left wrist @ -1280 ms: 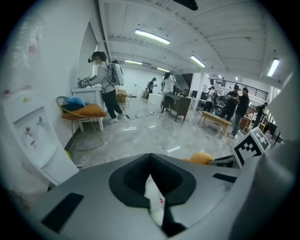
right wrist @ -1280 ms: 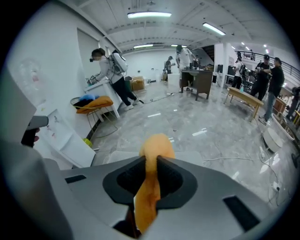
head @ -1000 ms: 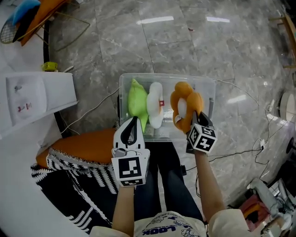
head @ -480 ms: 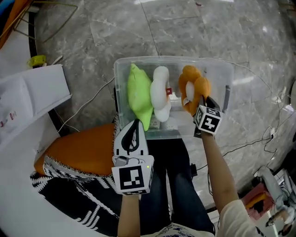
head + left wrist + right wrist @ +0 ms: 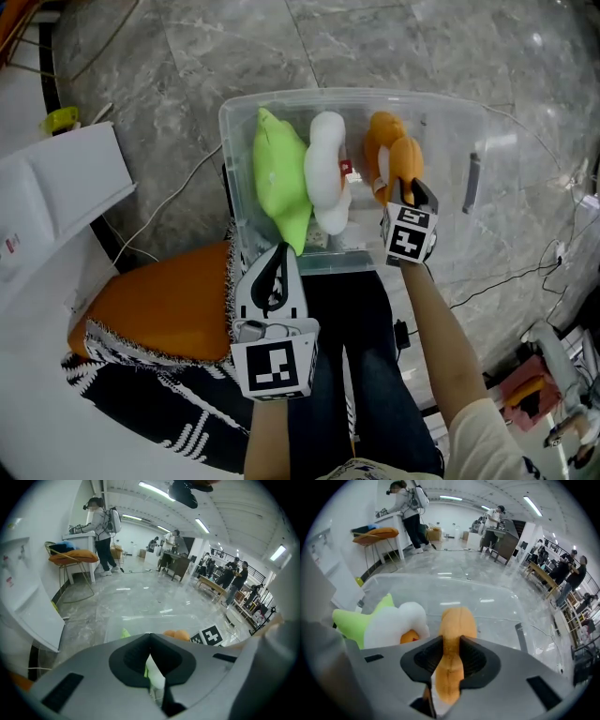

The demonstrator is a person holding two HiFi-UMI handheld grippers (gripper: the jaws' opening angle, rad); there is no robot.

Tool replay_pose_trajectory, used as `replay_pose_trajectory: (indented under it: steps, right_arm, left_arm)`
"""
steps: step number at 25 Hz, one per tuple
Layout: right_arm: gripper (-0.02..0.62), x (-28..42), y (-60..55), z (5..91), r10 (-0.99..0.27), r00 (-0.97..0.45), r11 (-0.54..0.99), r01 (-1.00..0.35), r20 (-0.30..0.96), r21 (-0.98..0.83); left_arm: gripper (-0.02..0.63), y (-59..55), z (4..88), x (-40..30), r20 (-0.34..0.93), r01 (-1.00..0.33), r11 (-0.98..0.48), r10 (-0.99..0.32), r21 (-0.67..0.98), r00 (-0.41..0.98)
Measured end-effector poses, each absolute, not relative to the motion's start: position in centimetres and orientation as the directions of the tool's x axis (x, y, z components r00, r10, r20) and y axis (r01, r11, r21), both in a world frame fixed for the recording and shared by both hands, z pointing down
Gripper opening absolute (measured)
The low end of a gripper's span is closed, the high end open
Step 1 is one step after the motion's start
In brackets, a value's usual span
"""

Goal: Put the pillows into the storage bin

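Note:
A clear plastic storage bin stands on the marble floor. A green pillow and a white flower pillow stand on edge in its left half. To their right, my right gripper holds an orange pillow down inside the bin. Its jaws have just been opening, and the orange pillow still fills the gap and touches both pads. My left gripper hangs shut and empty over the bin's near edge. Past its jaws in the left gripper view show only slivers of the pillows.
An orange seat cushion and a black-and-white patterned cloth lie at the left, beside white furniture. Cables run over the floor. The person's legs are just before the bin. Several people stand far off in the gripper views.
Both grippers have come down. The orange pillow went from above the bin's front rim down into the bin, right of the white pillow. The left gripper stayed shut.

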State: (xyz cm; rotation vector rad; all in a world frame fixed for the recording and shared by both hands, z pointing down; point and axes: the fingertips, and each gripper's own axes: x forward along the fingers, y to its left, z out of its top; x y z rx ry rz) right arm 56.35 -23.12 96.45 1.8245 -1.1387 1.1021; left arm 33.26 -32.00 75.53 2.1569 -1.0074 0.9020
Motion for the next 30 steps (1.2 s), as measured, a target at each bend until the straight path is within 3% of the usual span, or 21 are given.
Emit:
replay_pose_trajectory:
  steps: [7, 9, 17, 23, 30]
  right_arm:
    - [0.147, 50.9, -24.3, 95.1, -0.385, 0.128, -0.364, -0.931, 0.914, -0.023]
    - [0.187, 49.5, -24.9, 94.5, -0.408, 0.094, -0.353, -0.934, 0.908, -0.063]
    - [0.187, 48.1, -27.5, 88.8, -0.502, 0.086, -0.293, -0.953, 0.861, -0.075]
    - [0.176, 48.2, -29.6, 77.1, -0.639, 0.098, -0.223, -0.973, 0.763, -0.061]
    - [0.158, 47.3, -32.1, 57.6, -0.822, 0.099, -0.173, -0.982, 0.561, -0.08]
  left_arm:
    - [0.014, -31.7, 74.6, 32.1, 0.78, -0.816, -0.541, -0.413, 0.205, 0.47]
    - [0.014, -31.7, 74.1, 31.7, 0.774, -0.82, -0.534, -0.425, 0.204, 0.469]
    - [0.012, -31.8, 70.9, 29.4, 0.761, -0.843, -0.51, -0.476, 0.169, 0.44]
    - [0.014, -33.2, 63.9, 27.7, 0.716, -0.869, -0.478, -0.561, 0.132, 0.417]
    - [0.014, -35.8, 50.8, 27.3, 0.578, -0.885, -0.453, -0.696, 0.108, 0.426]
